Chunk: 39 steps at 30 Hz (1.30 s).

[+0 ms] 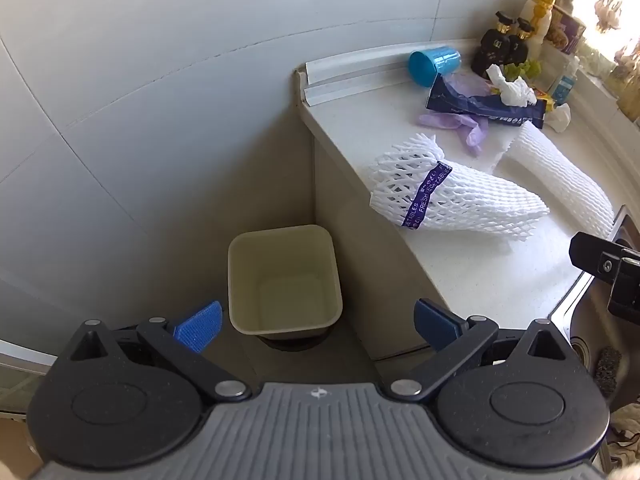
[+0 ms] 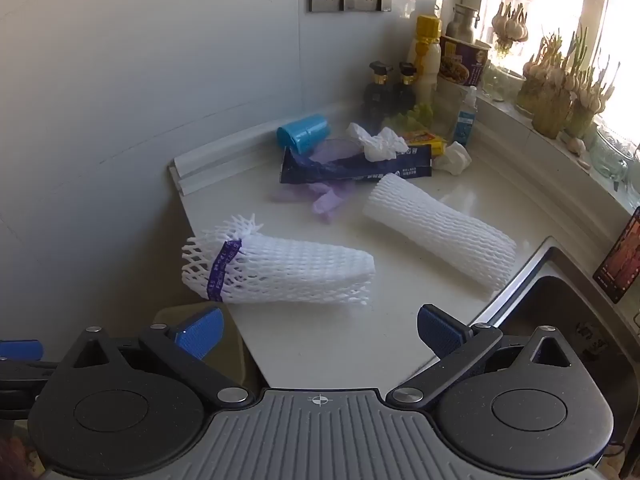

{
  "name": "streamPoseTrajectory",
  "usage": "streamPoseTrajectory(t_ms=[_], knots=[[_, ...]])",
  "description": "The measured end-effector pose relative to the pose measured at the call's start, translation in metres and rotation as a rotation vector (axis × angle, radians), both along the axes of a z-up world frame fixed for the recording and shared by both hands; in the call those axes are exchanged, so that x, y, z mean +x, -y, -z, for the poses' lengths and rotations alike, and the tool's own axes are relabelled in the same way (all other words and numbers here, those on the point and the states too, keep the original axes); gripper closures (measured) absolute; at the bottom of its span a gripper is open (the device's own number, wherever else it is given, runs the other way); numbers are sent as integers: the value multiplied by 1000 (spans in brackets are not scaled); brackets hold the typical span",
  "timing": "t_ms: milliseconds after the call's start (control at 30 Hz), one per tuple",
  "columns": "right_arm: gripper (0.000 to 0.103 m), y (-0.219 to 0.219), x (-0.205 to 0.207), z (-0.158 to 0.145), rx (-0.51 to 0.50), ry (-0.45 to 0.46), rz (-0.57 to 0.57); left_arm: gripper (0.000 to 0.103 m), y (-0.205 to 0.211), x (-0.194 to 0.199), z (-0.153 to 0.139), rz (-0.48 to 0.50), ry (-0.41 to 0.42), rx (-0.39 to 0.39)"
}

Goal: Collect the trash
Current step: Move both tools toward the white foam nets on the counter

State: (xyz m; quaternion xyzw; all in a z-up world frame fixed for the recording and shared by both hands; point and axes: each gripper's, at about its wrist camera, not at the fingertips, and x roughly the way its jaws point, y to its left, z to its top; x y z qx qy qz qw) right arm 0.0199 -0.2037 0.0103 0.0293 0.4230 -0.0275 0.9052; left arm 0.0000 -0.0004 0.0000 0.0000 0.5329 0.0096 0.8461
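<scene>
The left gripper (image 1: 318,326) hangs with its blue fingers (image 1: 199,325) spread wide, holding nothing. The right gripper (image 2: 320,330) likewise gapes wide and empty.

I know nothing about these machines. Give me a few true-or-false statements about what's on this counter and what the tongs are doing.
1. The bin on the floor is full. False: it looks empty.
2. The blue cup lies on its side. True.
3. The right tongs grip a foam net. False: open, holding nothing.
4. One foam net wears a purple band. True.
5. The left tongs are open above the bin. True.
</scene>
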Motion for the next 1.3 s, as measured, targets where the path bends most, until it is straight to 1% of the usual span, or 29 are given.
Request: streamPoseTrajectory(t_ms=[100, 133, 233, 300, 333, 433, 933, 1133, 1300], knots=[[0, 0, -1, -2, -3, 11, -6, 1, 0, 1, -1, -1, 4, 4], [0, 1, -1, -2, 1, 12, -5, 1, 4, 1, -6, -1, 8, 1], [0, 4, 3, 0, 13, 2, 4, 1, 5, 2, -8, -3, 8, 1], [0, 0, -1, 0, -5, 13, -1, 1, 5, 4, -9, -3, 6, 0], [0, -1, -2, 2, -6, 11, -5, 1, -2, 3, -8, -1, 12, -1], [0, -3, -1, 1, -10, 0, -17, 1, -4, 5, -8, -4, 8, 1], [0, -17, 3, 4, -35, -23, -83, 0, -10, 0, 0, -39, -3, 17], [0, -21, 6, 7, -41, -52, -120, 0, -10, -3, 3, -56, -9, 37], [0, -25, 7, 11, -76, -92, -159, 0, -9, -3, 9, -48, -34, 60]])
